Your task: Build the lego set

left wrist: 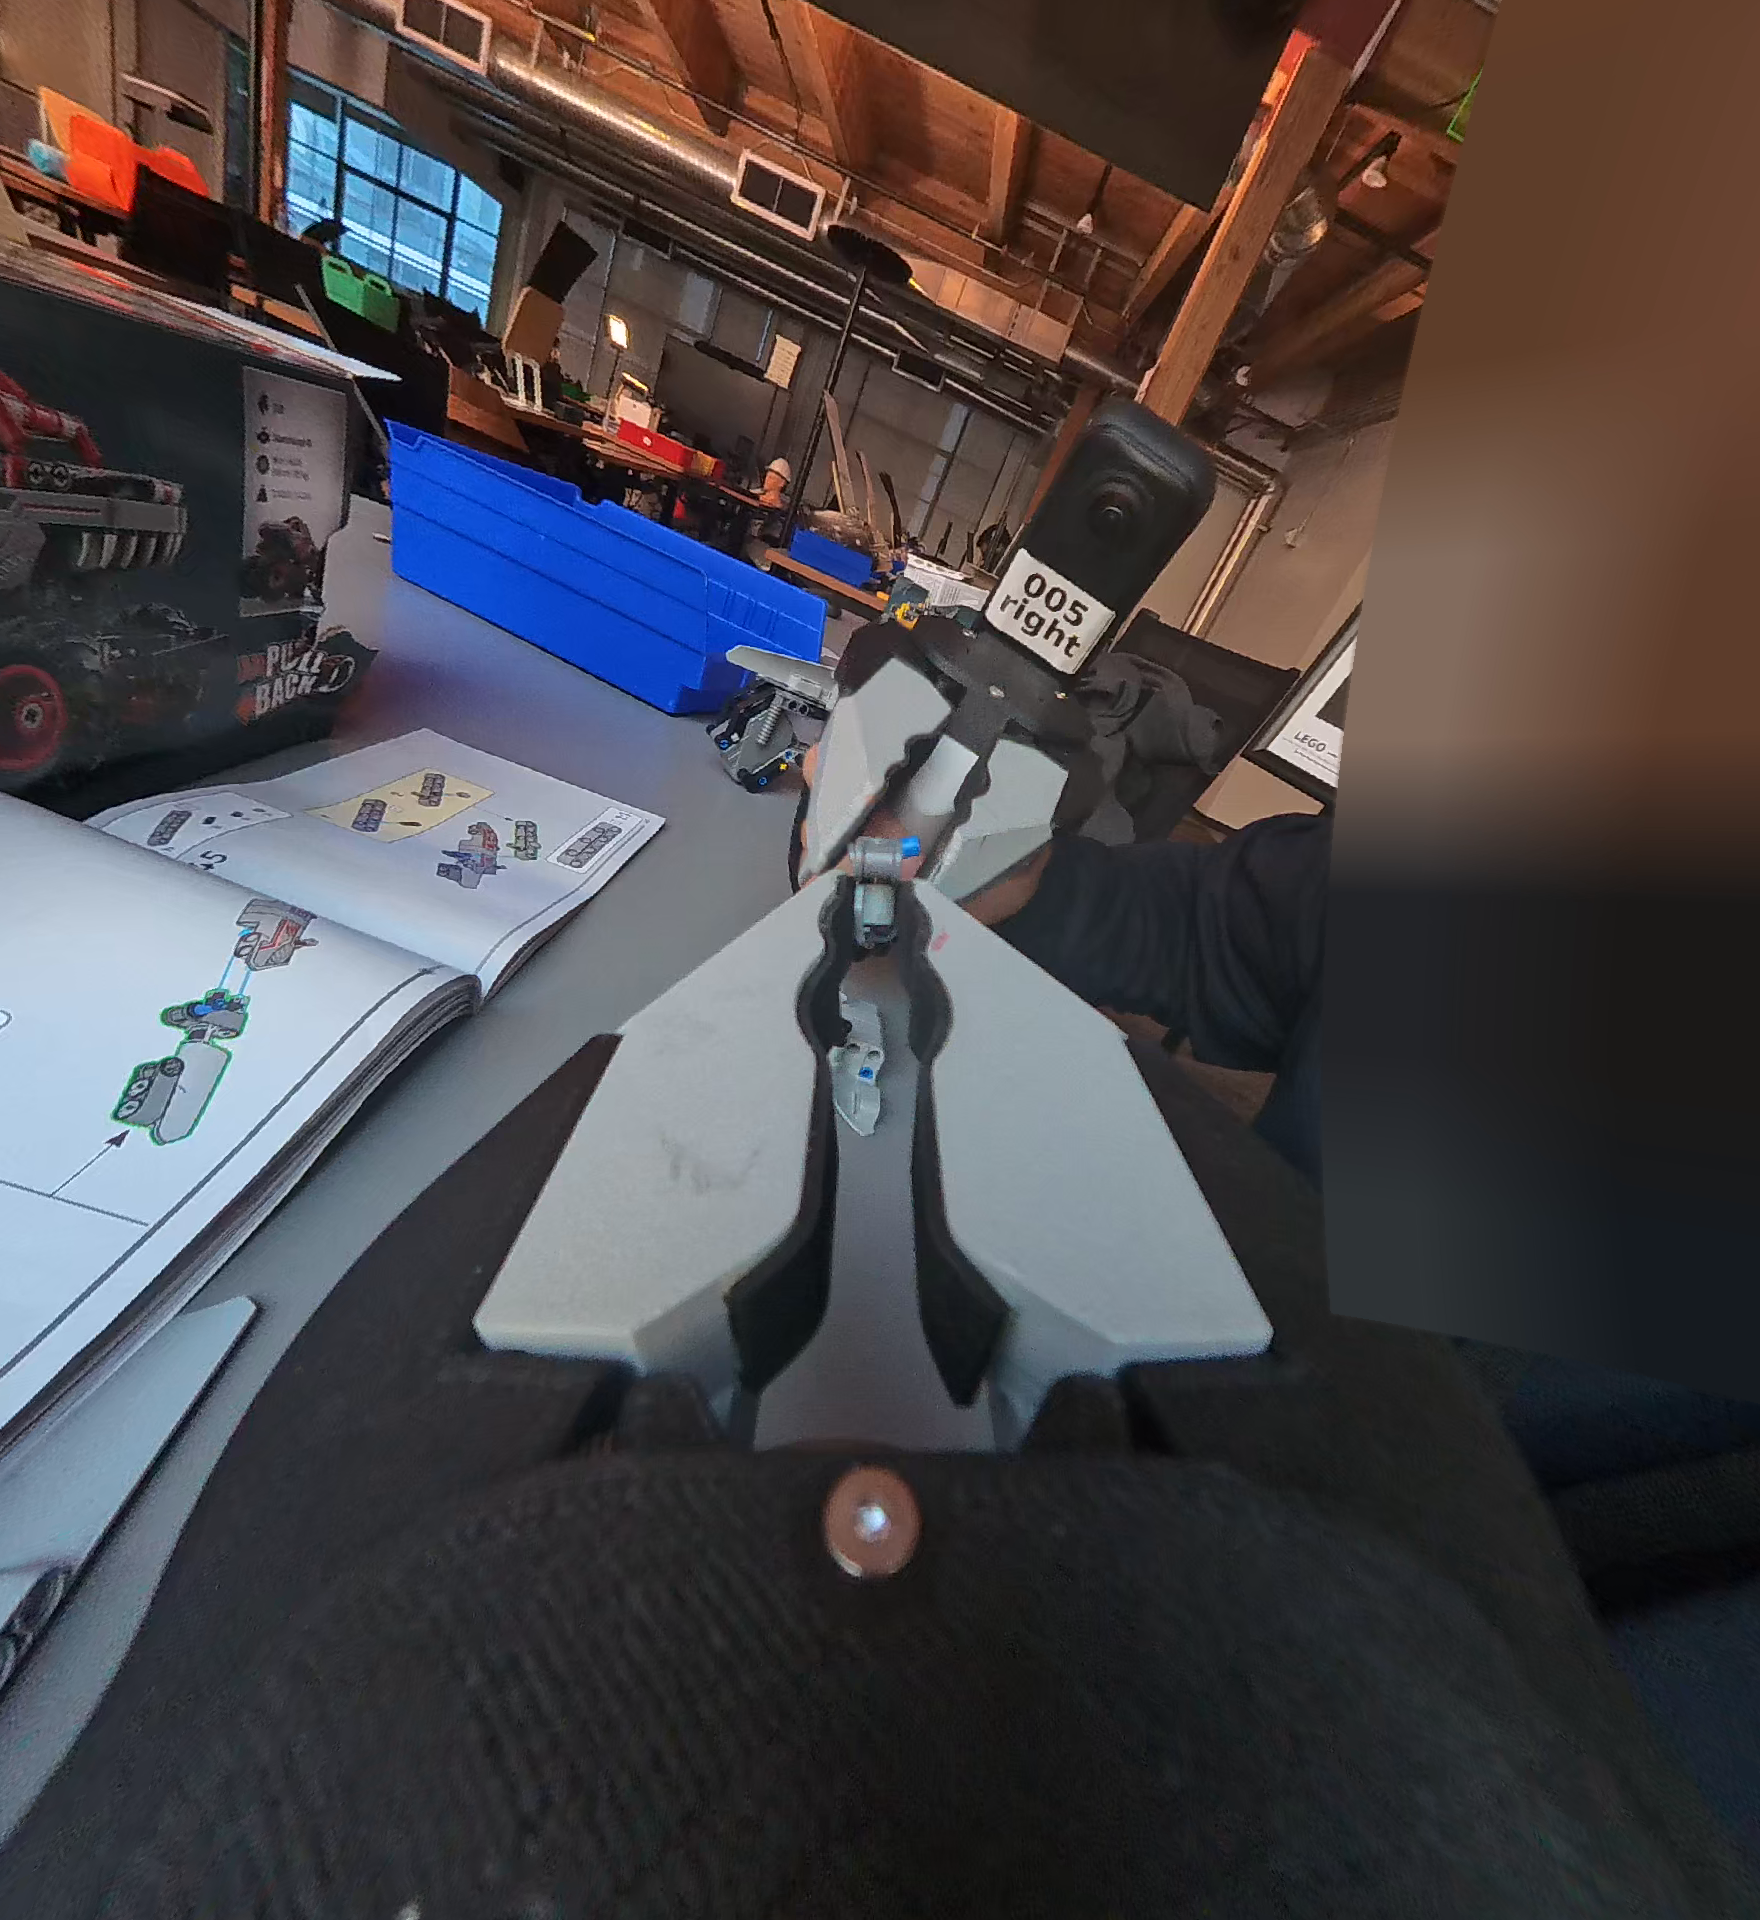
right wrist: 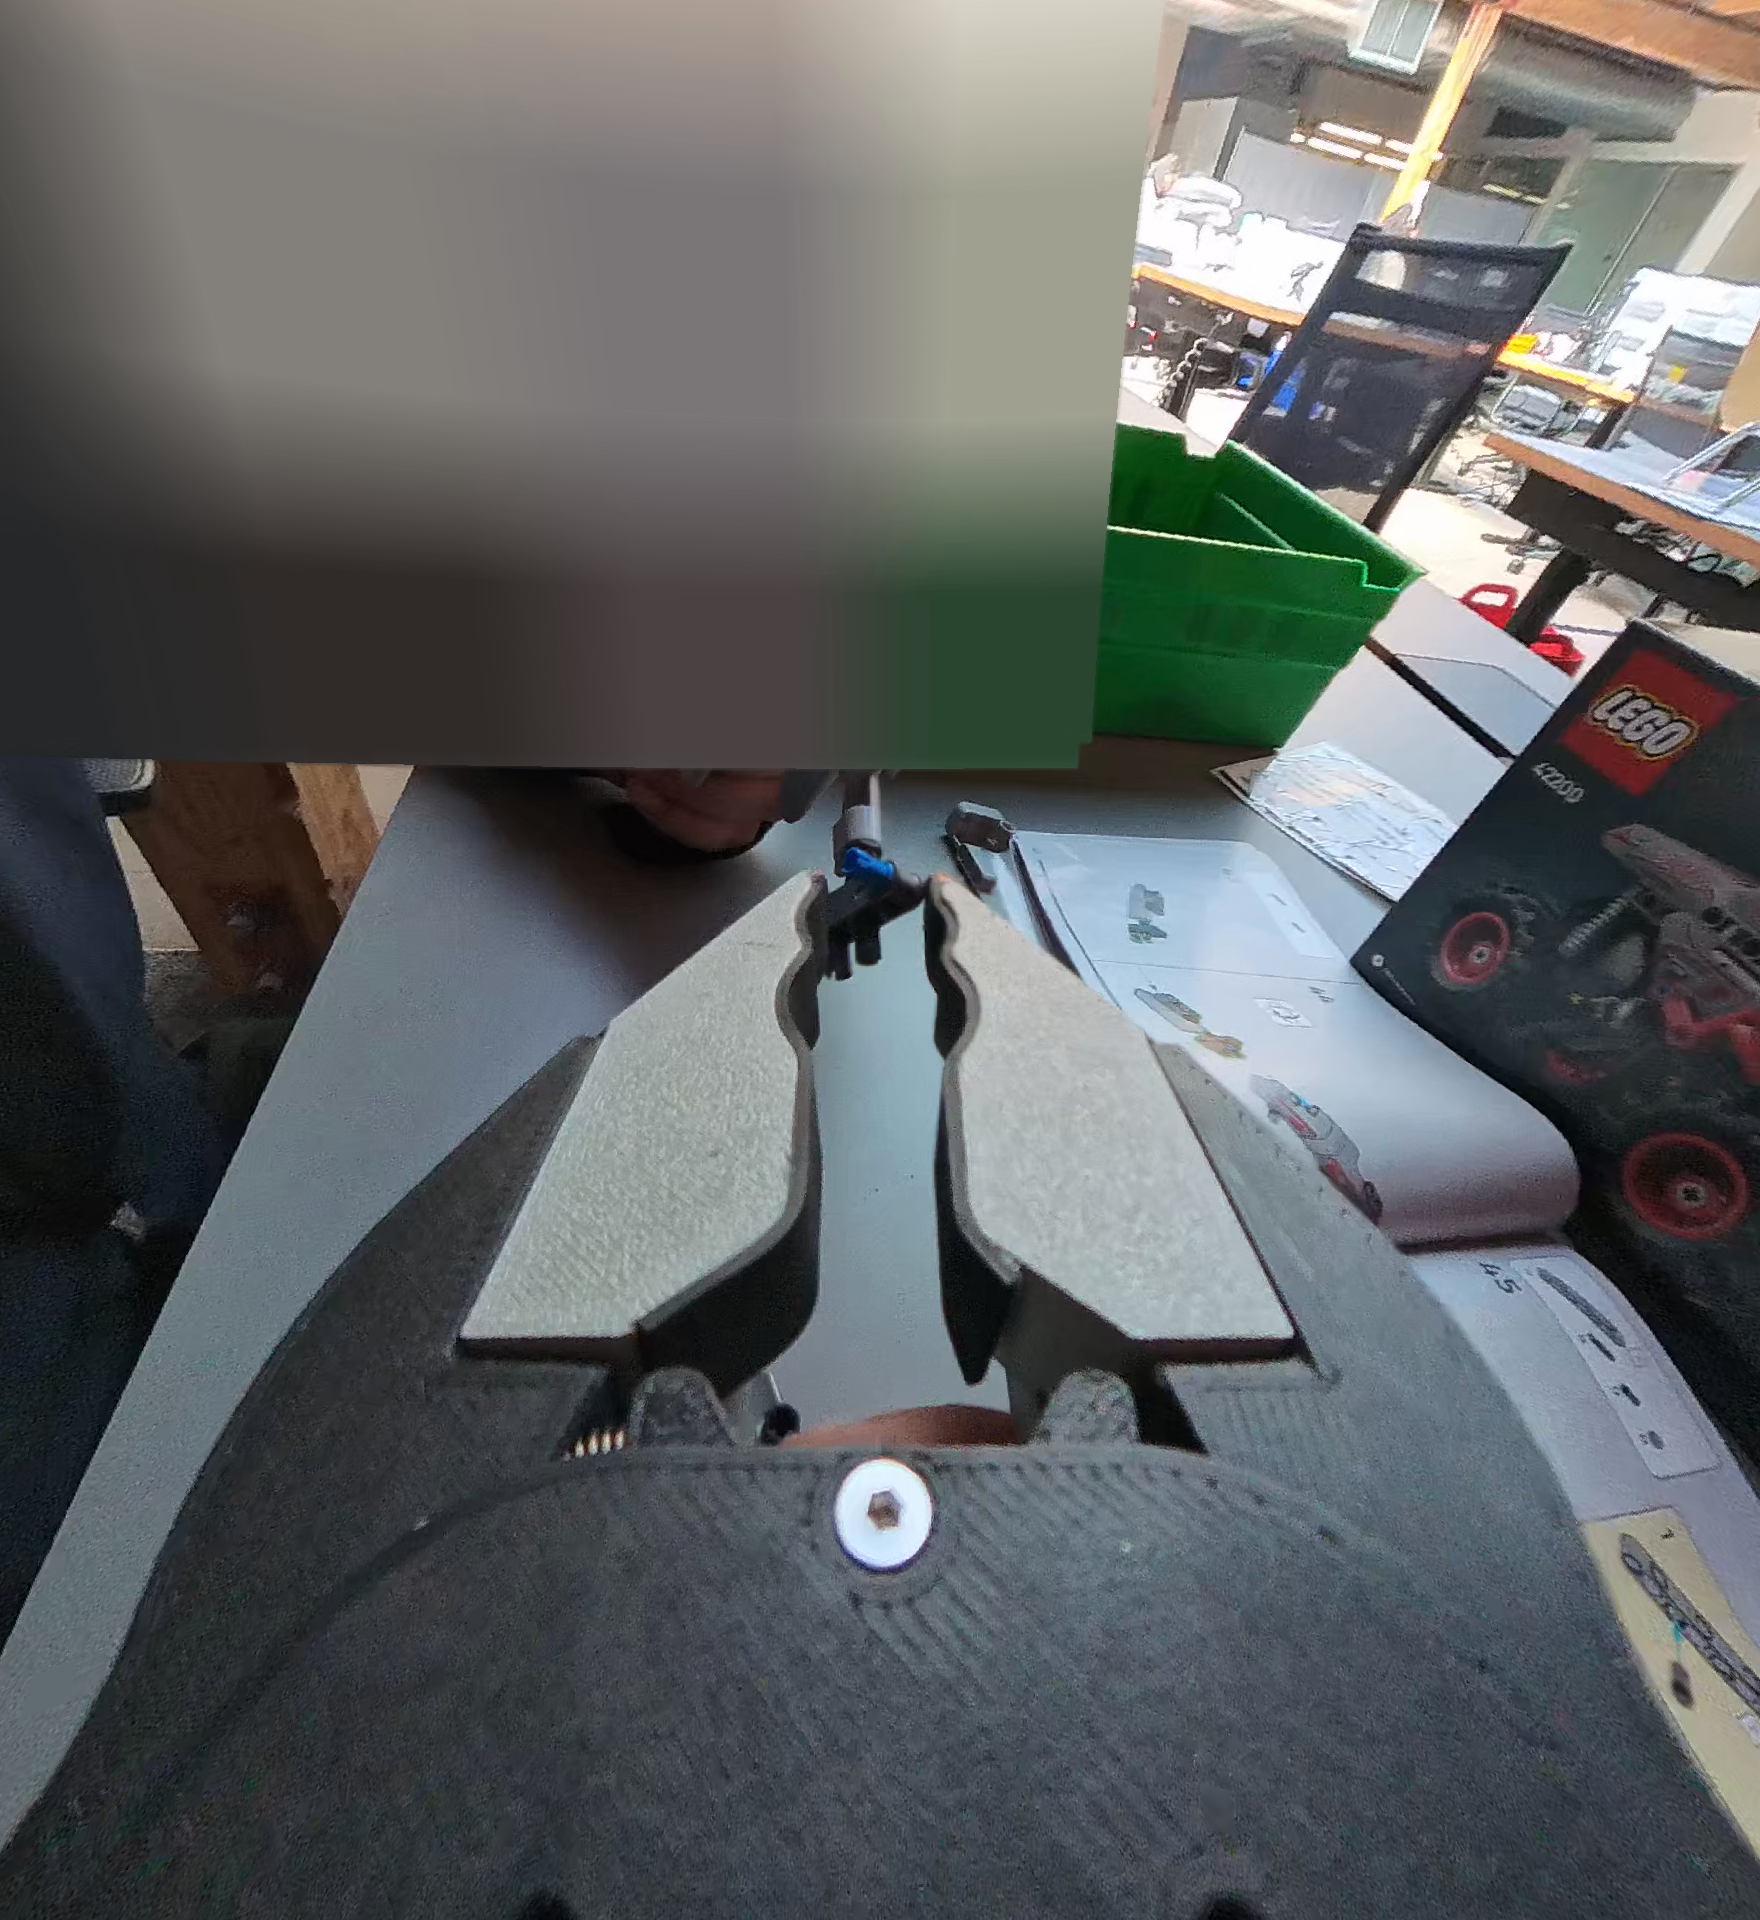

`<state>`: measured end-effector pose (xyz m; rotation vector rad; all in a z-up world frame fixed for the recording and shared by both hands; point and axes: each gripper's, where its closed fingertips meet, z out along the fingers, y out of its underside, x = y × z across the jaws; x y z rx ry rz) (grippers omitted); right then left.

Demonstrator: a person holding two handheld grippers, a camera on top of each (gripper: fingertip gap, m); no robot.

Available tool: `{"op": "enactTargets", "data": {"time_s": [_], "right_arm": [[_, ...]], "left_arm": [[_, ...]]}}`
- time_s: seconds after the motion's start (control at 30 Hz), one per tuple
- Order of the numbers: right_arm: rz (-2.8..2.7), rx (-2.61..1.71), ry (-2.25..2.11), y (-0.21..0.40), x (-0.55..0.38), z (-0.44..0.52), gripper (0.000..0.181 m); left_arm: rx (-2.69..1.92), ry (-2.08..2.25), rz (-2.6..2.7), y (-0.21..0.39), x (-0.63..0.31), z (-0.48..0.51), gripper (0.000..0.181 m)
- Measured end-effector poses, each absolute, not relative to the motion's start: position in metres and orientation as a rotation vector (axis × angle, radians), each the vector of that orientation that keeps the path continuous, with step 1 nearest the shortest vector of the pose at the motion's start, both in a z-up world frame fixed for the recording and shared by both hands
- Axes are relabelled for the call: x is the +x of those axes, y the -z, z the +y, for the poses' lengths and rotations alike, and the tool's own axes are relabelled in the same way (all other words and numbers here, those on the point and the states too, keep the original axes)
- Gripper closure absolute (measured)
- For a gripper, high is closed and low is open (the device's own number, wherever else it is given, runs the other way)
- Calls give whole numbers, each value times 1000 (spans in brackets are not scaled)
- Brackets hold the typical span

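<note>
Box of the set [left wrist: 117, 540] stands far left on the table [left wrist: 585, 935]. The open instruction booklet [left wrist: 232, 987] lies just right of the box, the blue bin [left wrist: 585, 582] behind it.

Right of the booklet, both grippers meet tip to tip above the table. Left gripper [left wrist: 871, 914] is pinched on a small grey connector piece [left wrist: 874, 899] with a blue pin [left wrist: 907, 847] on top. Right gripper [right wrist: 871, 904] comes in from the opposite side, jaws narrowed onto a small black piece [right wrist: 860, 920] at its very tips. That black piece sits right at the blue pin, so I'd judge this is a press-fit in progress.

Risks from here:
- Both grips are at the extreme tips with little contact. Any off-axis push could twist a piece out, dropping it past the near table edge.
- If pin and hole are not lined up, more force will likely pivot the grey piece in the left gripper rather than seat it.
- Can't tell whether the pin is already partly in, since the joint is too small in both views.
- A loose grey part [left wrist: 860, 1081] lies on the table under the left gripper, and a dropped piece could knock it.

A half-built chassis [left wrist: 767, 727] sits beyond the grippers, next to the blue bin. A green bin [right wrist: 1240, 592] shows in the right wrist view.
</note>
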<state>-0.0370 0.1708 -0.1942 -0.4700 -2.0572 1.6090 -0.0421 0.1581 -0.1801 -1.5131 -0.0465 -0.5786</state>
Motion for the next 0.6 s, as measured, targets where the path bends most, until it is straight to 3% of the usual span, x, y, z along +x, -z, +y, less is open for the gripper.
{"op": "enactTargets", "data": {"time_s": [0.6], "right_arm": [[-2020,-563,-1698,185,-42,184,171]], "left_arm": [[-1522,616,-131,184,-56,157,178]]}}
